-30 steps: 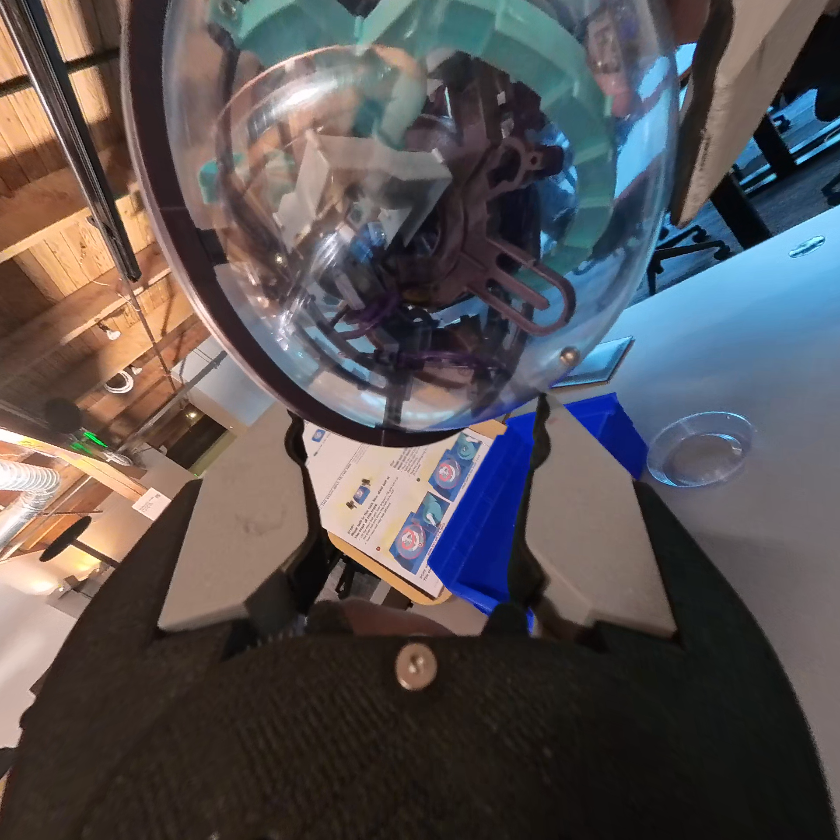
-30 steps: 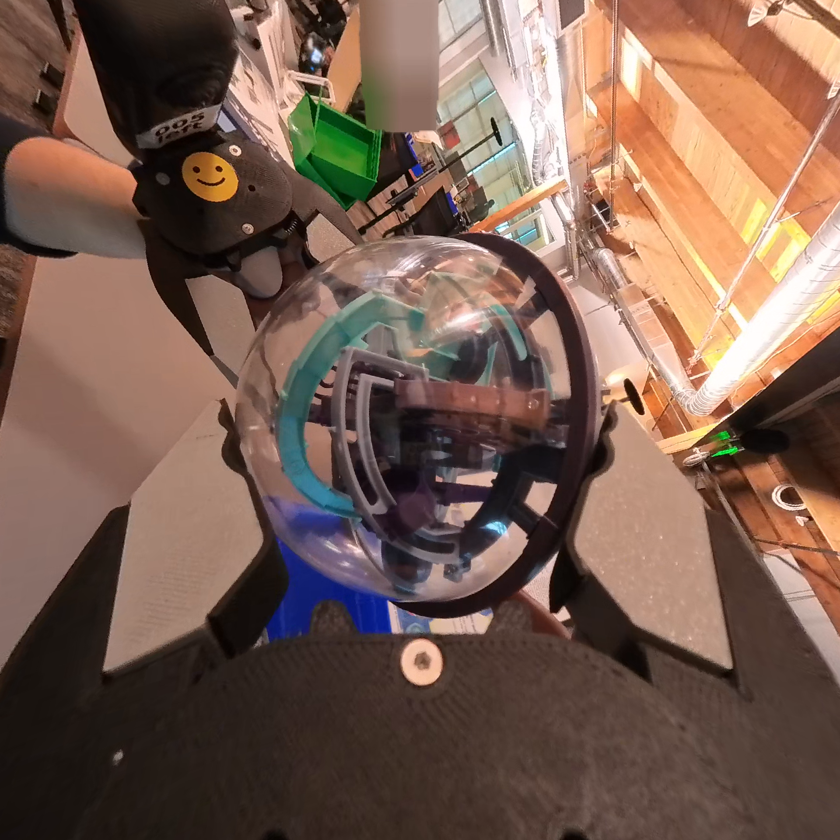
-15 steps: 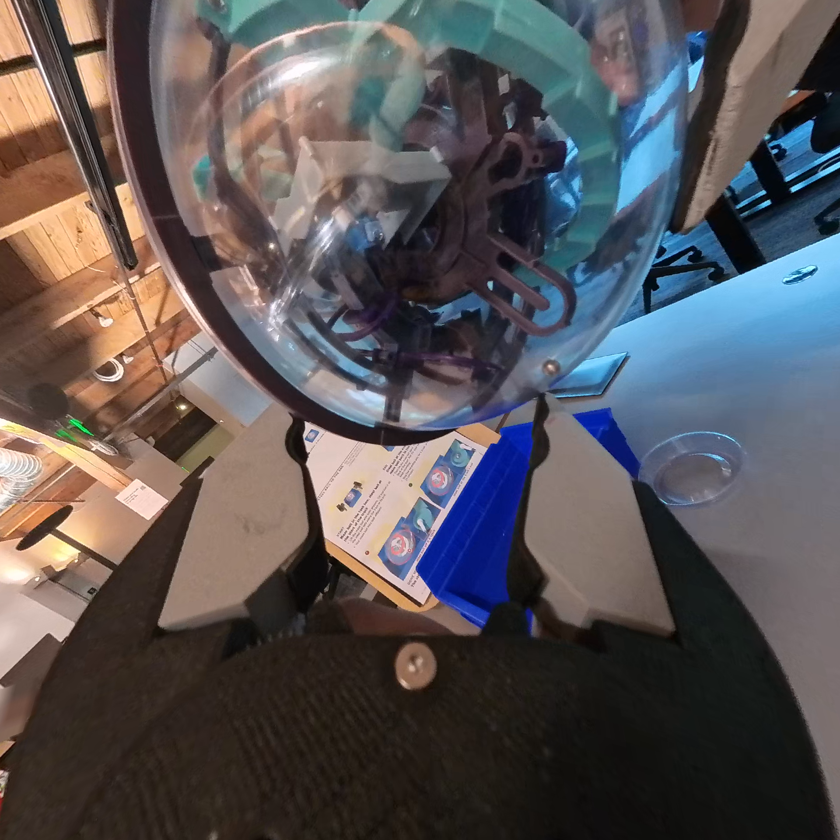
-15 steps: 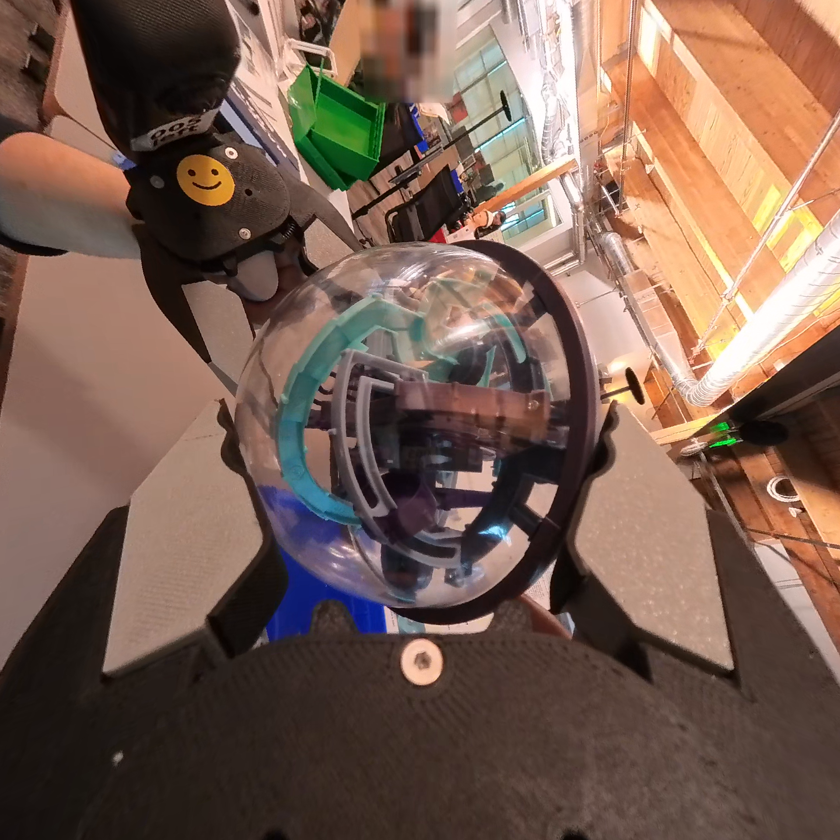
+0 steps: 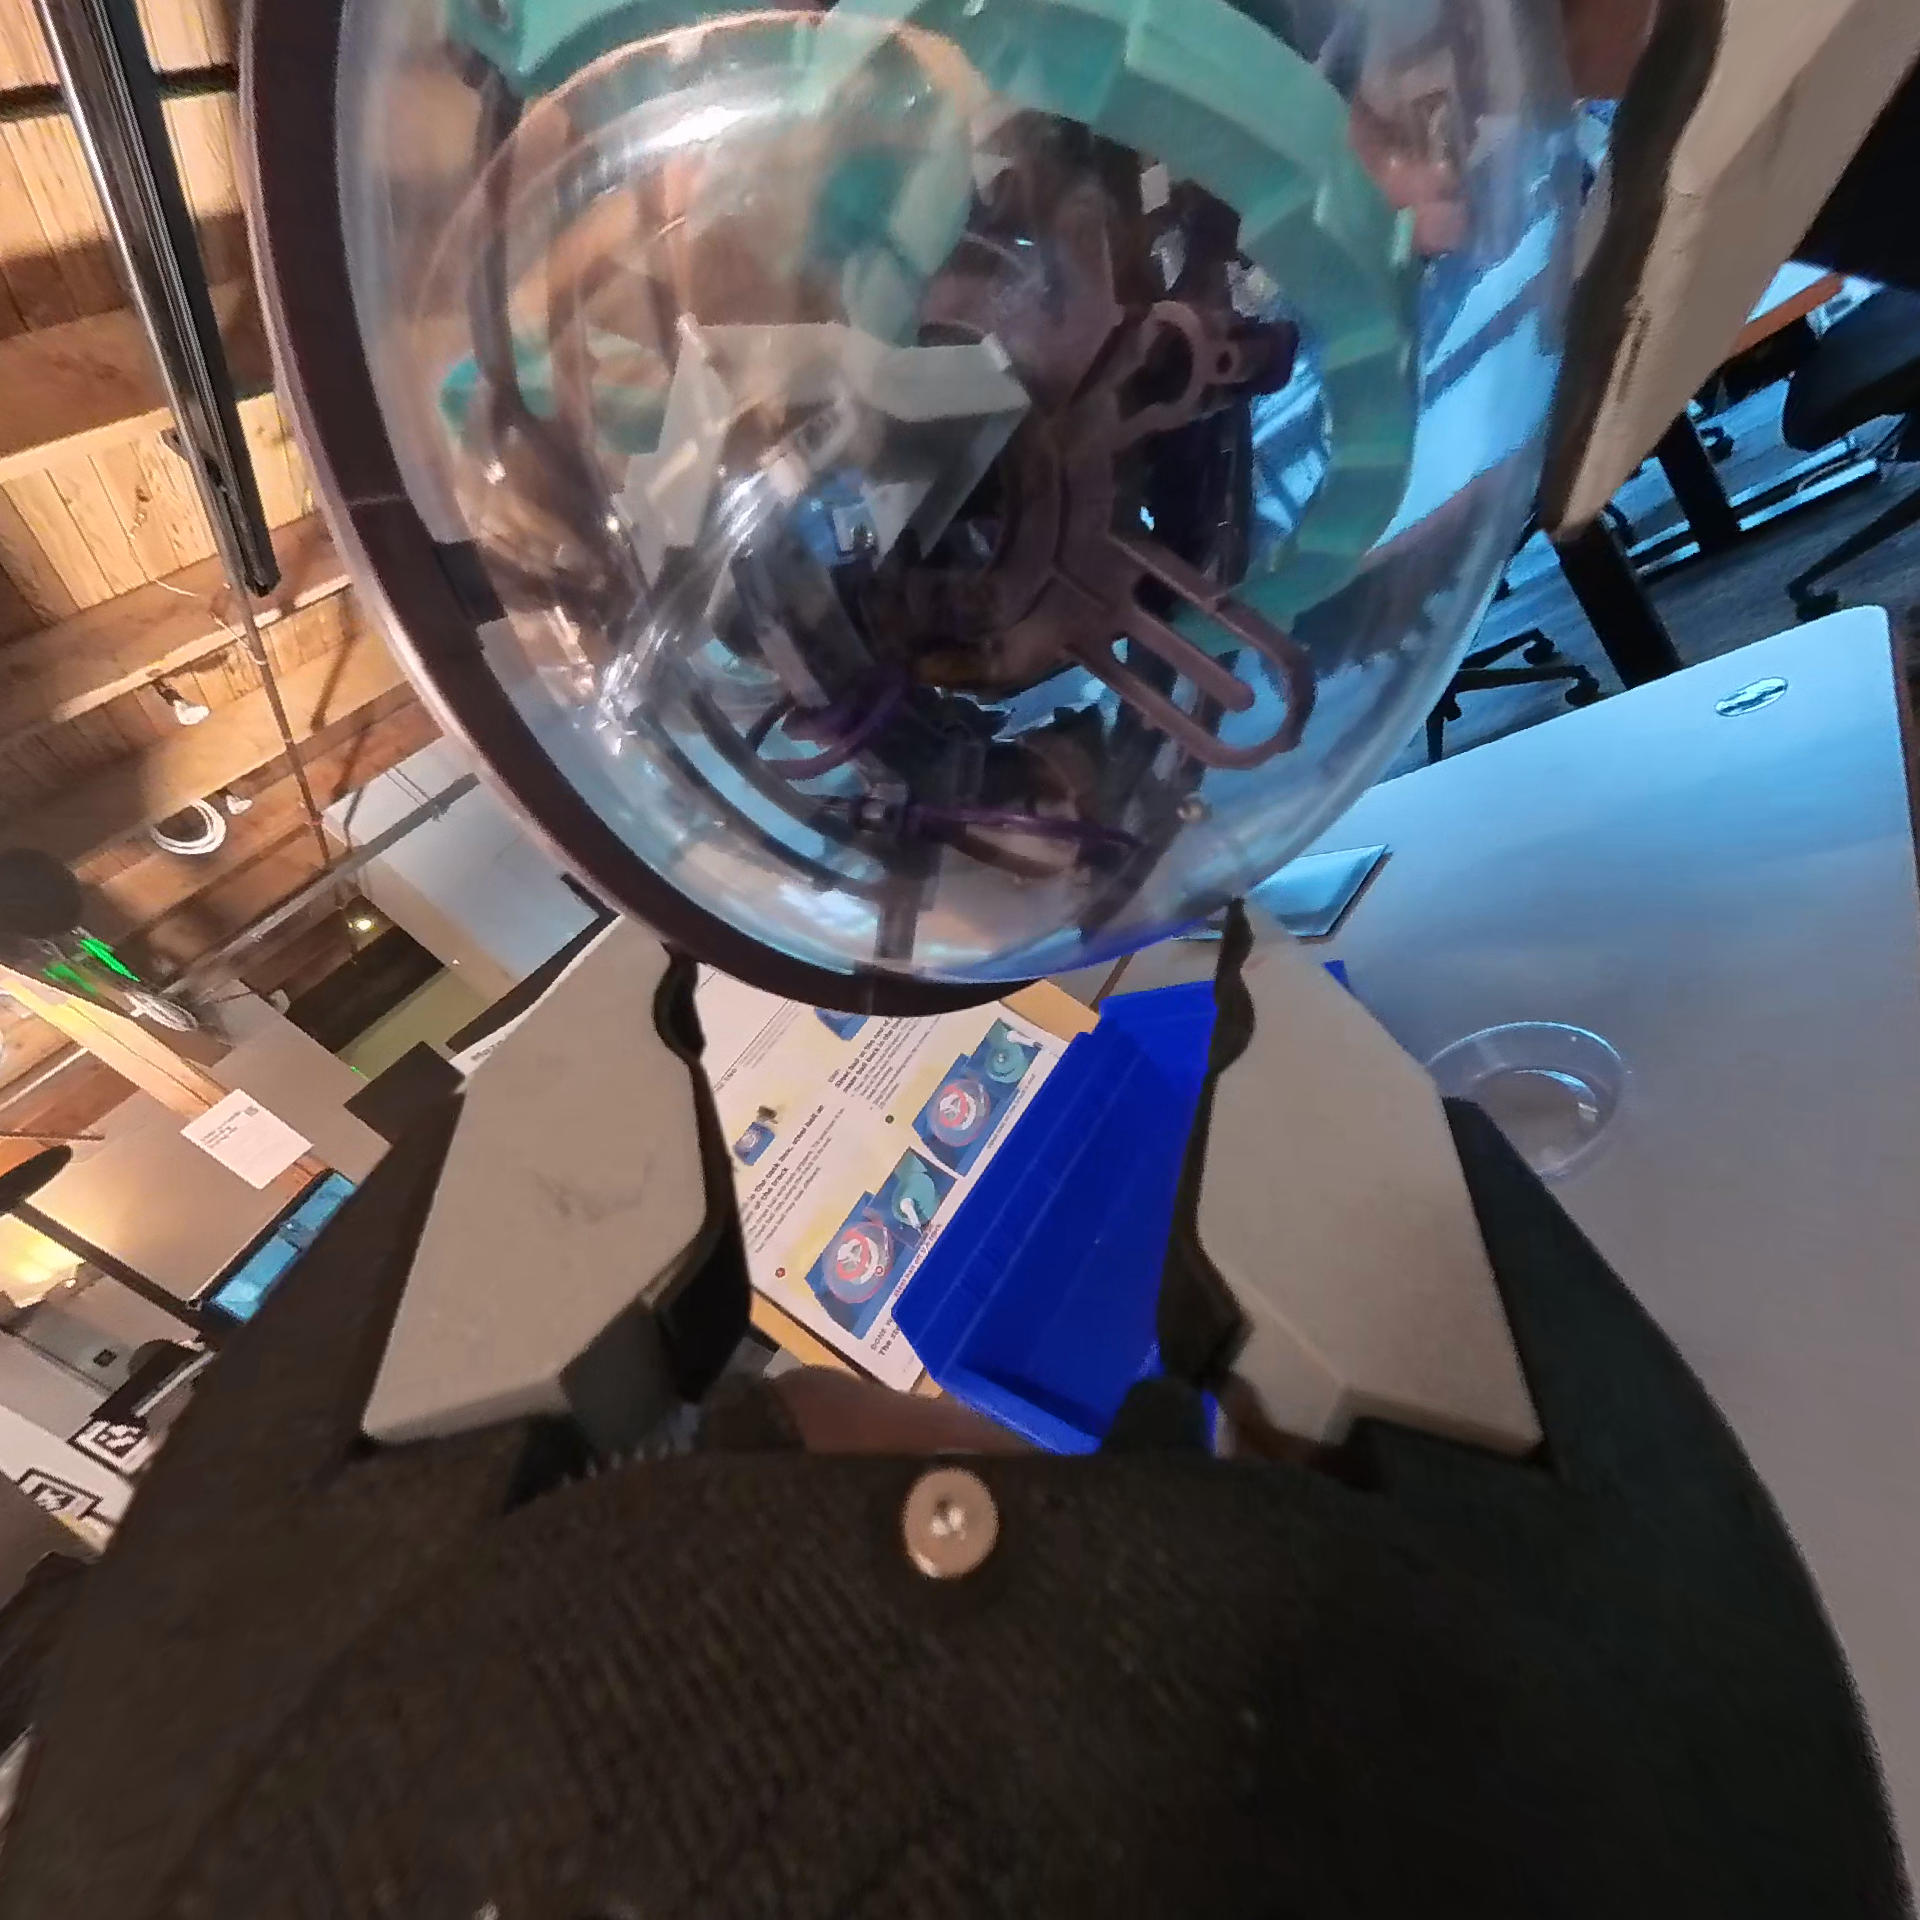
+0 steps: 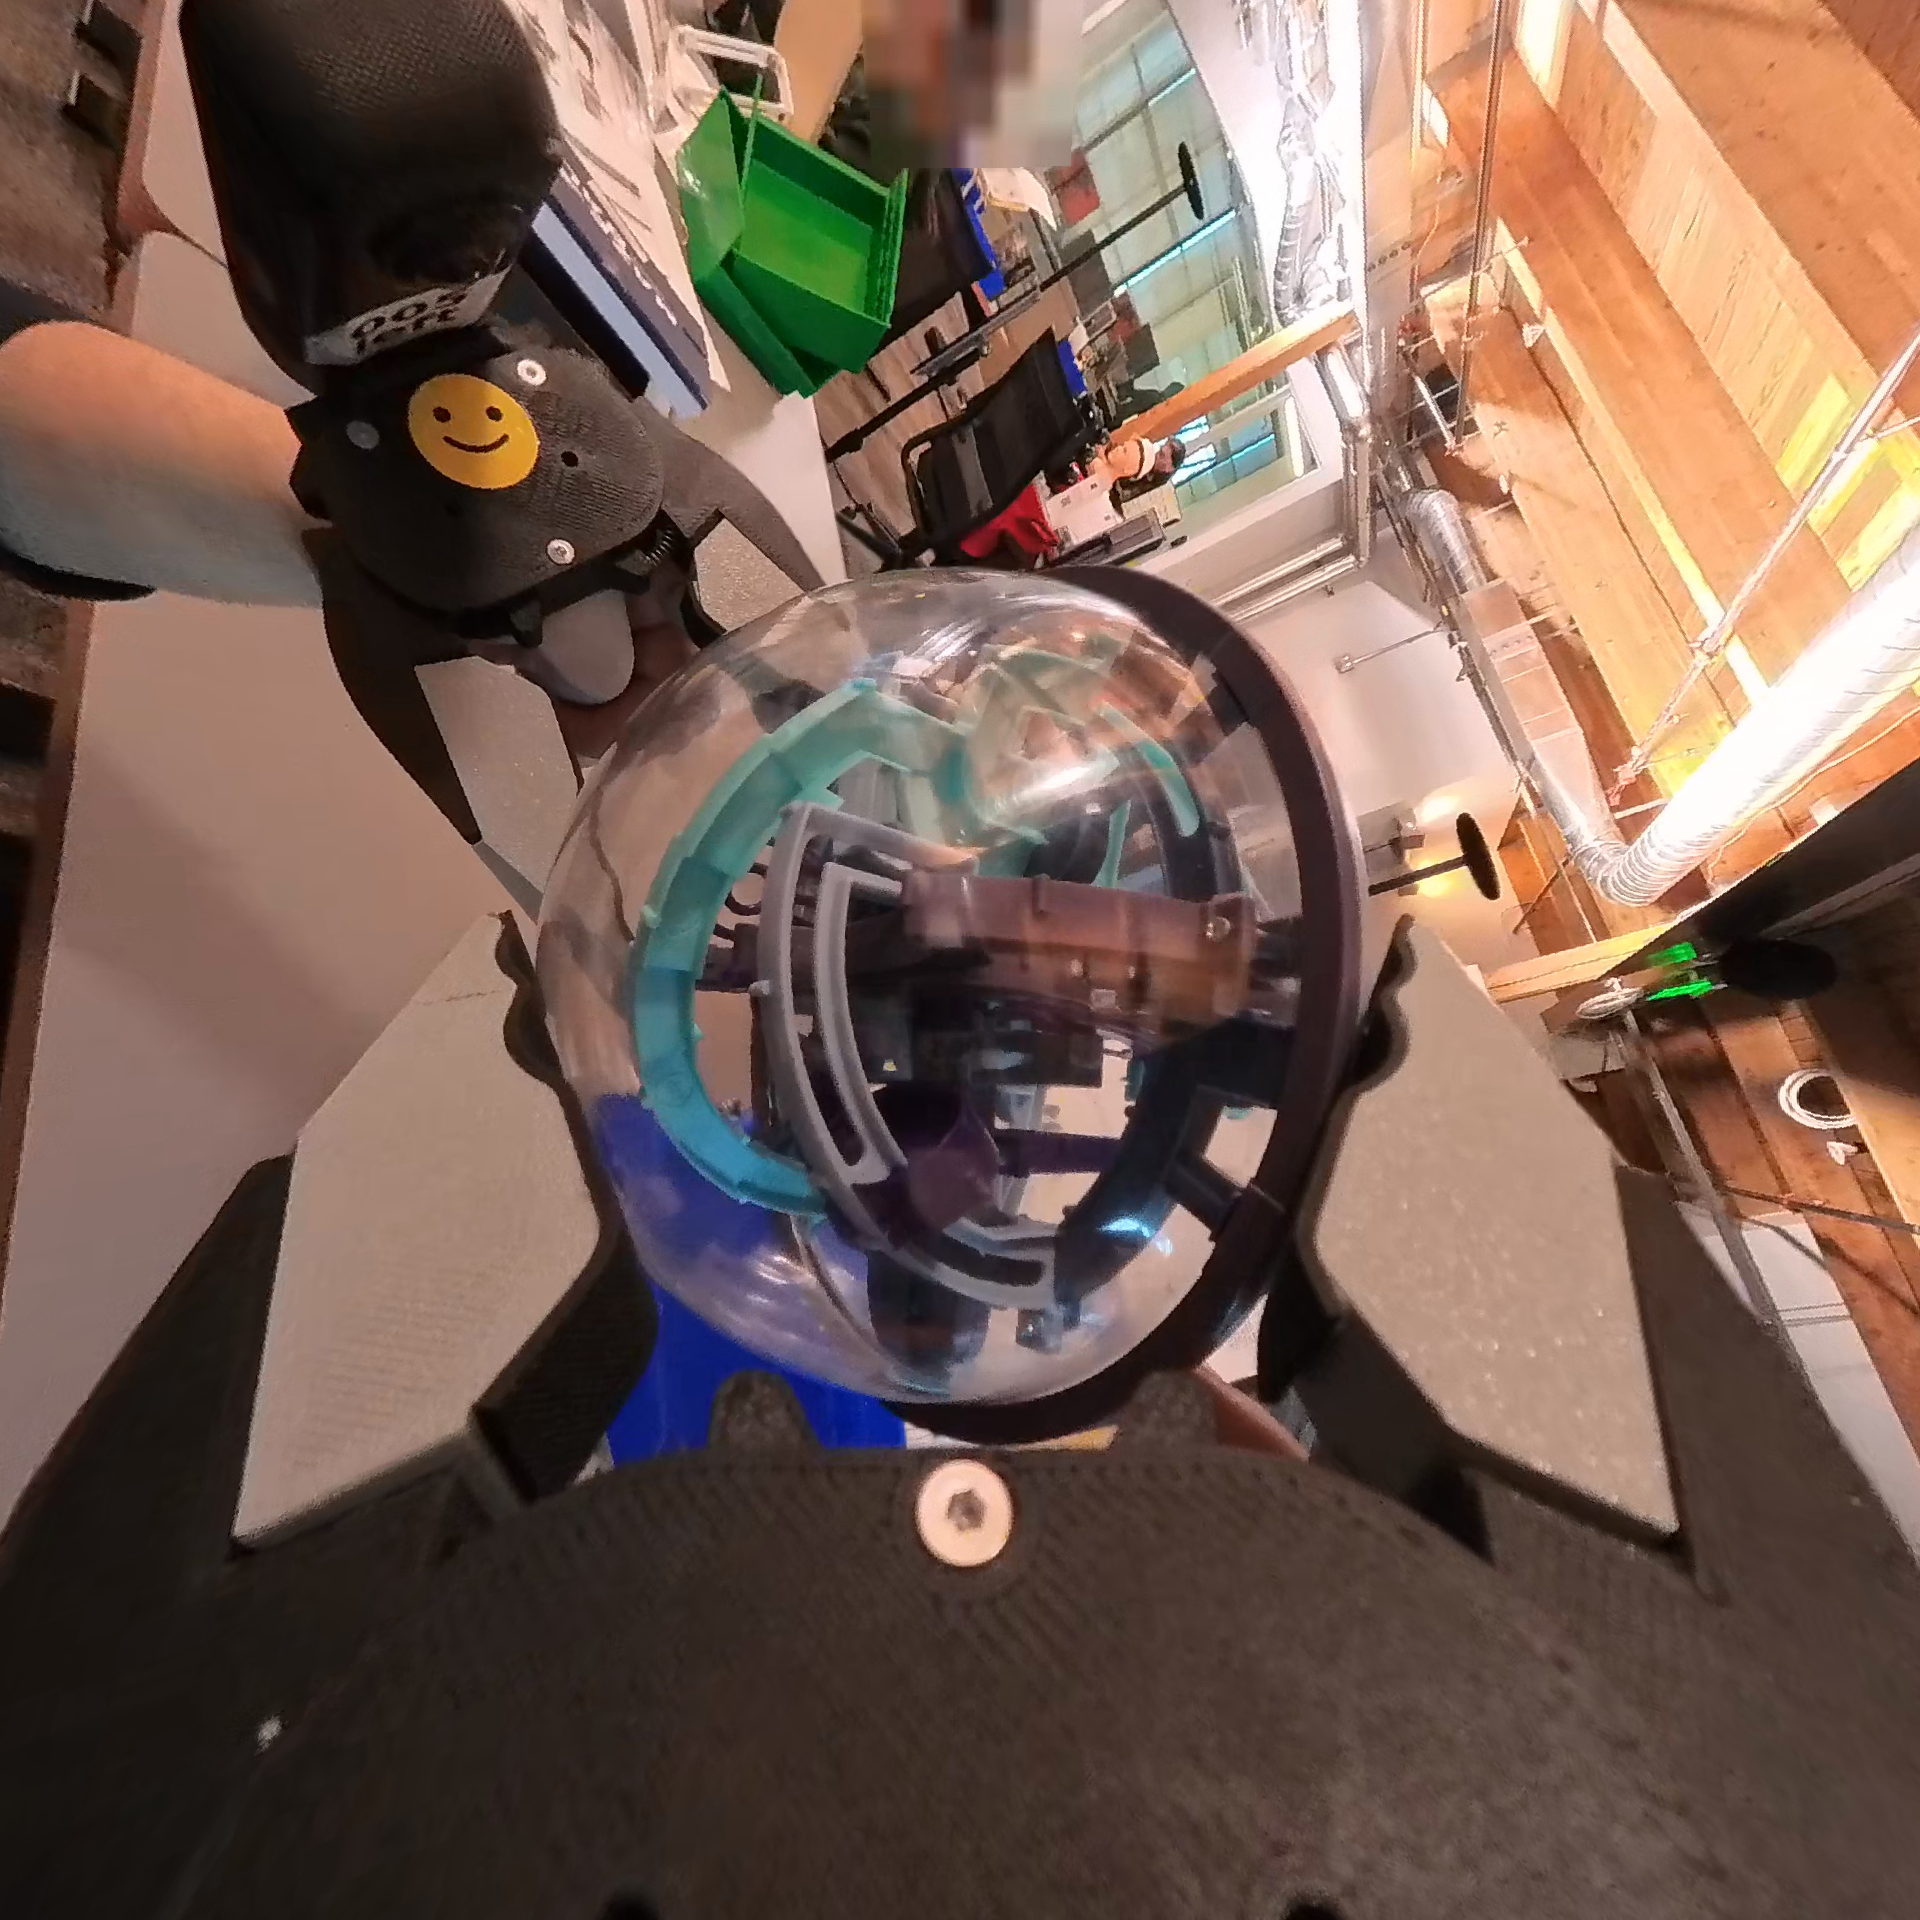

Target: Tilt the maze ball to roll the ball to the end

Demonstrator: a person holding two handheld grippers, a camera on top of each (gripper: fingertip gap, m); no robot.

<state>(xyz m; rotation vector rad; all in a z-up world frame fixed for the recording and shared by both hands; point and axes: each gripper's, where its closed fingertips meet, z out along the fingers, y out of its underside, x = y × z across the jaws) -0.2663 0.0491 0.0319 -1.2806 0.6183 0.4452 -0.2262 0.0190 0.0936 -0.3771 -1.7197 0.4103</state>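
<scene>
The maze ball (image 5: 883, 468) is a clear sphere with a dark equator ring and teal, grey and brown tracks inside. It is held up in the air above the table. My left gripper (image 5: 953, 940) grips its lower cap, with both fingertips (image 5: 1231, 935) pressed against the shell. My right gripper (image 6: 956, 987) is shut on the maze ball (image 6: 935, 987), one pad on the clear shell and one on the dark ring. The left gripper (image 6: 665, 727) also shows in the right wrist view, reaching the sphere from the upper left.
Below the sphere are a blue bin (image 5: 1049, 1247), a printed instruction sheet (image 5: 862, 1164) and a clear plastic dish (image 5: 1527, 1091) on the white table (image 5: 1662, 883). A green bin (image 6: 800, 239) stands farther off. A person's forearm (image 6: 125, 468) holds the left gripper.
Both grippers keep their hold. The sphere has tilted a little: in the left wrist view the dark ring has swung right and the room behind has shifted.
</scene>
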